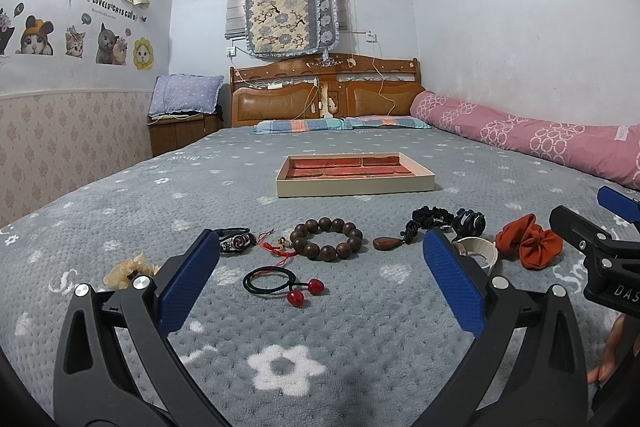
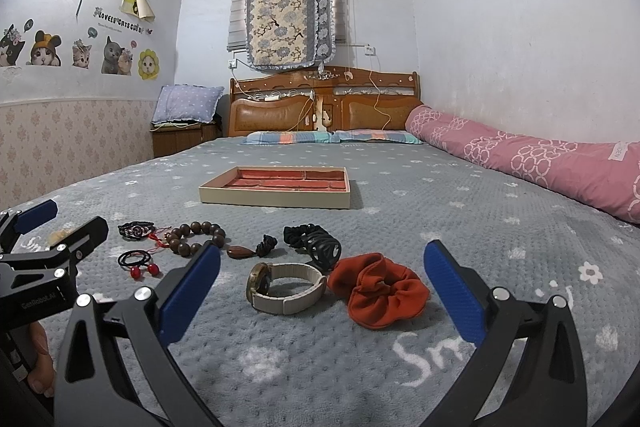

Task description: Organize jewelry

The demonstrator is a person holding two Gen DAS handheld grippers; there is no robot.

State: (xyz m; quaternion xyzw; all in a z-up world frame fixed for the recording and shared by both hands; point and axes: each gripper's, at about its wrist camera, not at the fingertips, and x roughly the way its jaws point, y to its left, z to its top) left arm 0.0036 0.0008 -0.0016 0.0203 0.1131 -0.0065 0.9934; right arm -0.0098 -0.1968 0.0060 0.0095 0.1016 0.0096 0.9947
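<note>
Jewelry lies in a row on the grey bed cover. My left gripper (image 1: 322,259) is open, hovering low over a black hair tie with red beads (image 1: 276,285) and just short of a wooden bead bracelet (image 1: 328,239). A dark braided bracelet (image 1: 236,241), a red cord charm (image 1: 276,247) and a brown pendant on black cord (image 1: 390,242) lie beside these. My right gripper (image 2: 324,269) is open around a beige-strap watch (image 2: 286,287) and an orange scrunchie (image 2: 380,291). A black claw clip (image 2: 324,247) sits behind them. The red-lined compartment tray (image 1: 354,183) rests farther up the bed.
A cream scrunchie (image 1: 126,269) lies at the far left. A rolled pink quilt (image 2: 540,155) runs along the right wall. Pillows (image 1: 340,125) and a wooden headboard (image 1: 324,91) stand at the far end. A nightstand (image 1: 180,133) is left of the bed.
</note>
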